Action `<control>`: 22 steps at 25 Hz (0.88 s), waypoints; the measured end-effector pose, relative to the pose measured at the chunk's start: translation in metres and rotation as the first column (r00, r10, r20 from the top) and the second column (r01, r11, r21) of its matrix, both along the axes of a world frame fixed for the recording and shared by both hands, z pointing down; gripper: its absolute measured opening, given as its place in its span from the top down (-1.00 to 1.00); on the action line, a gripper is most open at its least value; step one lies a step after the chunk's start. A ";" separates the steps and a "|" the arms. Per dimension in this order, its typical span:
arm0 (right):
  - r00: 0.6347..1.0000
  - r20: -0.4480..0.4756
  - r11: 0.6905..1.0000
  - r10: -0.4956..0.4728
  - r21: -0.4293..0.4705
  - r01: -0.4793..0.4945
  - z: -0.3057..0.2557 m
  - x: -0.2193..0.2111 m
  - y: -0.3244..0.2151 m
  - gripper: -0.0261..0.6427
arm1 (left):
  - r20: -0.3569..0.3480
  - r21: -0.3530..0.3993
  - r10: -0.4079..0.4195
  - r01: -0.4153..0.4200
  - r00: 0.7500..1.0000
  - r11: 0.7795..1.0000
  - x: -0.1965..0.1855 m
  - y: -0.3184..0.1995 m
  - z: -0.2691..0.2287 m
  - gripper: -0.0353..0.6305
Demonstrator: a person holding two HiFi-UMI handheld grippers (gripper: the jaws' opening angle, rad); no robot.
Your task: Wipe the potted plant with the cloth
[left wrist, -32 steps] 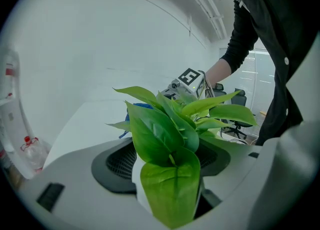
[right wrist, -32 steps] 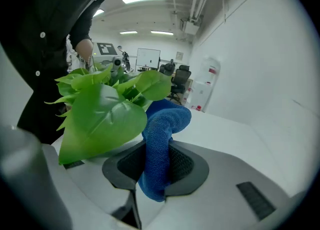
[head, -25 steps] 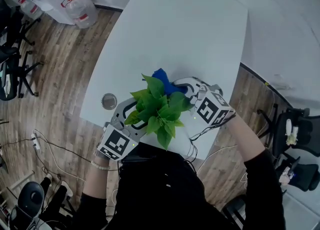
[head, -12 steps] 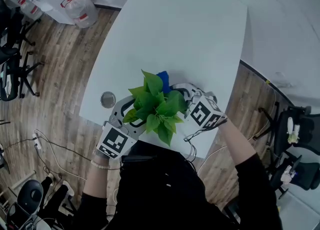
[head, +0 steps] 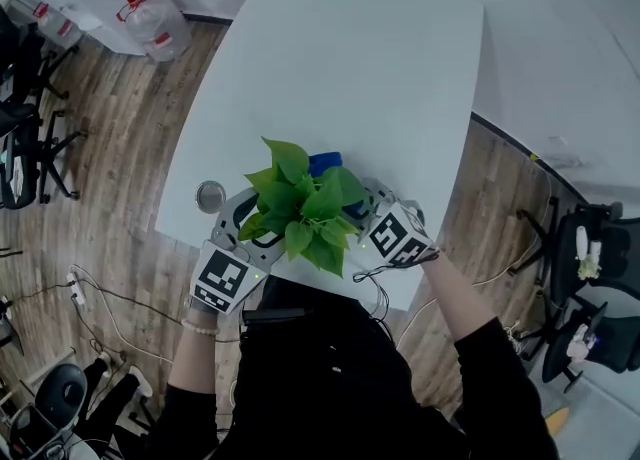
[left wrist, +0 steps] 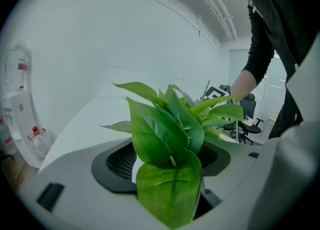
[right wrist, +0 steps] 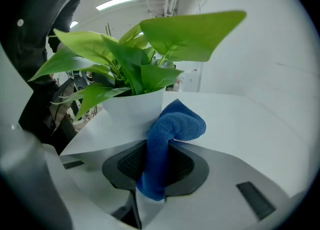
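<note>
A potted plant with broad green leaves stands near the front edge of the white table. My left gripper reaches in from the left, its jaws wide around the white pot under the leaves. My right gripper is at the plant's right side, shut on a blue cloth. In the right gripper view the cloth rises from between the pads and its folded end rests against the pot wall. In the head view the leaves hide the pot.
A small round metal object lies on the table left of the plant. On the wooden floor are a water jug at the upper left and office chairs on both sides. The table's front edge is right at my body.
My right gripper has come down and toward me along the plant's right side, rolling as it went; less blue cloth shows beyond the leaves. My left gripper has kept its hold.
</note>
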State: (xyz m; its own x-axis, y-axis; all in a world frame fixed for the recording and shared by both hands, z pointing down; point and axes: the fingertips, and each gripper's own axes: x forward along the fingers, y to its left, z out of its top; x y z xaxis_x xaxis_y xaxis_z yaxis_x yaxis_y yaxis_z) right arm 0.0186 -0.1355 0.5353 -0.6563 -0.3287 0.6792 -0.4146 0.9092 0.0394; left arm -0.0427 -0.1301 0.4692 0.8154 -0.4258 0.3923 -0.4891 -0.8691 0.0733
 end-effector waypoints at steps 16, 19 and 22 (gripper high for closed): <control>0.978 0.077 0.980 0.196 0.025 -0.199 -0.020 0.004 0.042 0.56 | -0.023 -0.051 -0.162 0.161 0.986 0.986 -0.006 0.002 0.006 -0.12; 0.974 0.098 0.978 0.202 0.038 -0.207 -0.032 0.004 0.046 0.56 | -0.028 -0.063 -0.191 0.189 0.981 0.980 -0.006 0.001 0.006 -0.12; 0.971 0.117 0.975 0.207 0.051 -0.214 -0.042 0.005 0.050 0.56 | -0.030 -0.069 -0.207 0.204 0.978 0.976 -0.006 0.001 0.005 -0.12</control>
State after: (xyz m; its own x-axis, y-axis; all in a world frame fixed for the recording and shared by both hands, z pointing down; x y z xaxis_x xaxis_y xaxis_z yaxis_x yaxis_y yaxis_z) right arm 0.0241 -0.0859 0.4936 -0.6371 -0.5073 0.5803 -0.6017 0.7979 0.0368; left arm -0.0489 -0.1287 0.4745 0.7276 -0.5601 0.3960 -0.6527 -0.7430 0.1483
